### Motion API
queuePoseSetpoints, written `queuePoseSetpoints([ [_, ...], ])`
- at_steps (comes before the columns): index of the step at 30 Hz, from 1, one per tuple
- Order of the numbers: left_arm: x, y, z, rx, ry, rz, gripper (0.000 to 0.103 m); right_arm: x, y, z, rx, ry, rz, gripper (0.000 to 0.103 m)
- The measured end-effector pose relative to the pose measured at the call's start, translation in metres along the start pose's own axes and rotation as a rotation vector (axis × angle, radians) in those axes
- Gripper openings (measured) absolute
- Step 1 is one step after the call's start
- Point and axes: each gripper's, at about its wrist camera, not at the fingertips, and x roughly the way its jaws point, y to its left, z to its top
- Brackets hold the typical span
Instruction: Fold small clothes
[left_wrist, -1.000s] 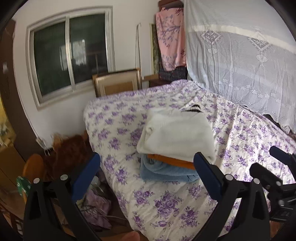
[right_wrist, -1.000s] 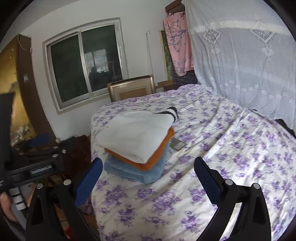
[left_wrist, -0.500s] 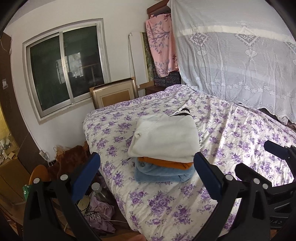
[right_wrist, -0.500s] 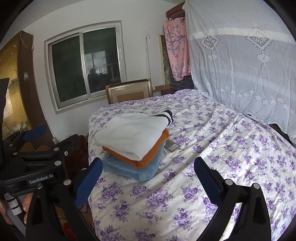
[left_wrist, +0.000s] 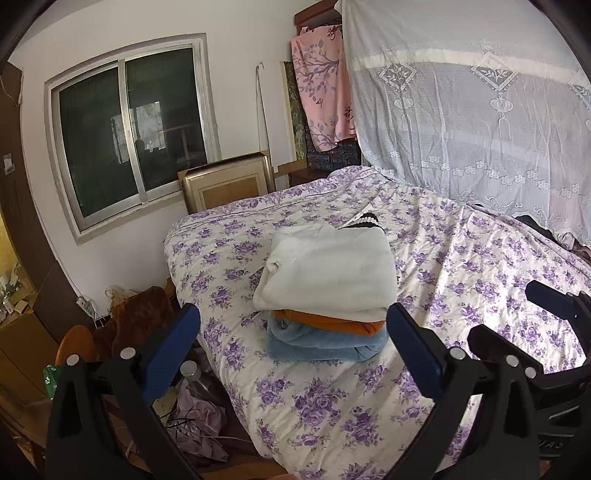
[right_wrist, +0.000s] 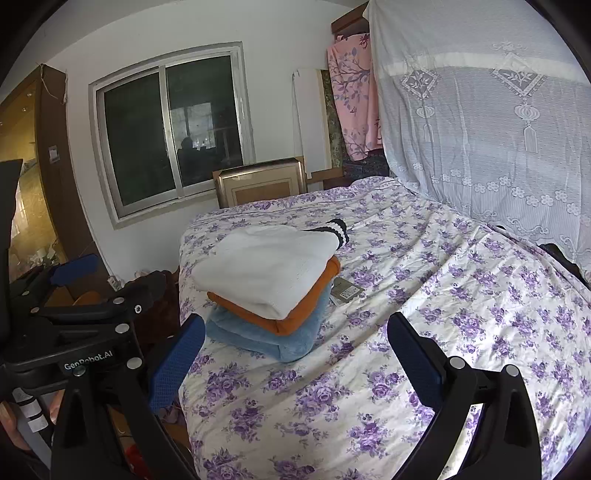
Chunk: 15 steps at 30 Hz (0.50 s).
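Observation:
A stack of folded clothes sits on the flowered bed (left_wrist: 461, 266): a white garment (left_wrist: 328, 273) on top, an orange one (left_wrist: 328, 323) under it, a blue one (left_wrist: 317, 341) at the bottom. The stack also shows in the right wrist view: white (right_wrist: 266, 269), orange (right_wrist: 295, 314), blue (right_wrist: 280, 338). A black-and-white striped cuff (right_wrist: 338, 230) pokes out behind the stack. My left gripper (left_wrist: 291, 339) is open and empty, held back from the stack. My right gripper (right_wrist: 295, 345) is open and empty, to the stack's right.
A paper tag (right_wrist: 347, 291) lies on the bed (right_wrist: 461, 295) beside the stack. A lace curtain (left_wrist: 480, 129) hangs over the bed's right side. A window (left_wrist: 129, 136) and a framed panel (left_wrist: 225, 184) stand behind. Clutter and a brown bag (left_wrist: 140, 317) lie on the floor at left.
Both grippers have drawn back and risen from the stack, which now looks smaller and further off. Both stay open and empty.

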Motion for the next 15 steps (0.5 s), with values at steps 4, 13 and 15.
queuePoseSetpoints([
  [4, -0.0009, -0.0008, -0.0006, 0.008, -0.006, 0.005, 0.098, 0.0001, 0.0005, 0.0003, 0.001, -0.001, 0.002, 0.100],
  [13, -0.0027, -0.0026, 0.0018, 0.009, -0.015, 0.011, 0.098, 0.0013, 0.0088, 0.0016, 0.003, -0.010, 0.002, 0.100],
  [15, -0.0012, -0.0011, 0.0013, -0.007, -0.004, -0.009, 0.098, 0.0020, 0.0090, 0.0018, 0.007, -0.011, 0.002, 0.100],
])
